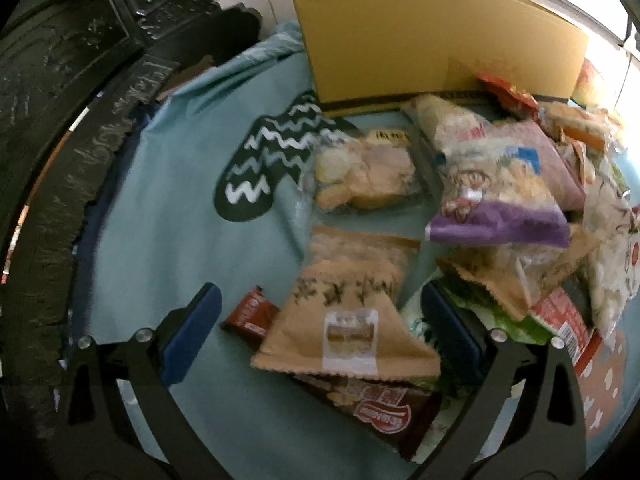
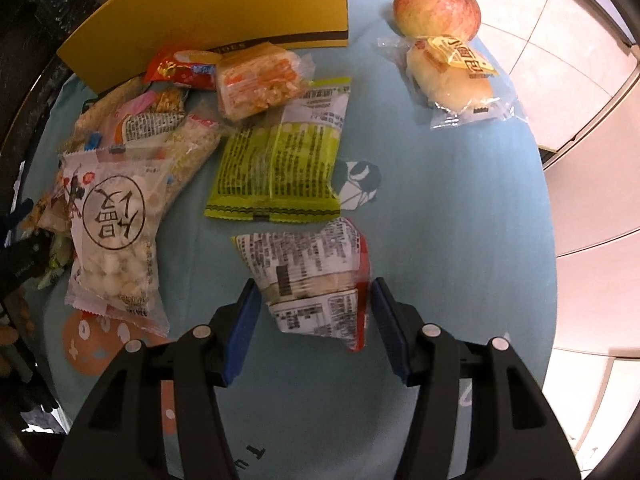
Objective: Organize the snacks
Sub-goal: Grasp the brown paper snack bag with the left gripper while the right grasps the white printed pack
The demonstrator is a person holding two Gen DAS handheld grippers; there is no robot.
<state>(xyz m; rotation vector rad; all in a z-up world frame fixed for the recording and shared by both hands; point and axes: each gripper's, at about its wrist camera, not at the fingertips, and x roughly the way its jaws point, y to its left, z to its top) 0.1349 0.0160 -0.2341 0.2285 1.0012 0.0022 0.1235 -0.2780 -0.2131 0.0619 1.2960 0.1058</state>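
Snack packets lie on a light blue cloth. In the left wrist view my left gripper [image 1: 320, 300] is open over a tan packet [image 1: 352, 312], which lies on a brown bar [image 1: 360, 404]; a purple and white bag [image 1: 500, 192] tops a pile to the right. In the right wrist view my right gripper [image 2: 316, 304] is open, its blue pads either side of a red-edged printed packet [image 2: 312, 276]. A green packet [image 2: 280, 160], a white round-logo bag [image 2: 112, 232] and an orange snack [image 2: 260, 80] lie beyond.
A yellow box [image 1: 432, 36] stands at the back of the table and shows in the right wrist view [image 2: 224, 8] too. An apple [image 2: 436, 4] and a wrapped bun [image 2: 448, 72] sit far right. Dark carved furniture [image 1: 60, 80] borders the left. The table edge [image 2: 552, 240] drops to tiled floor.
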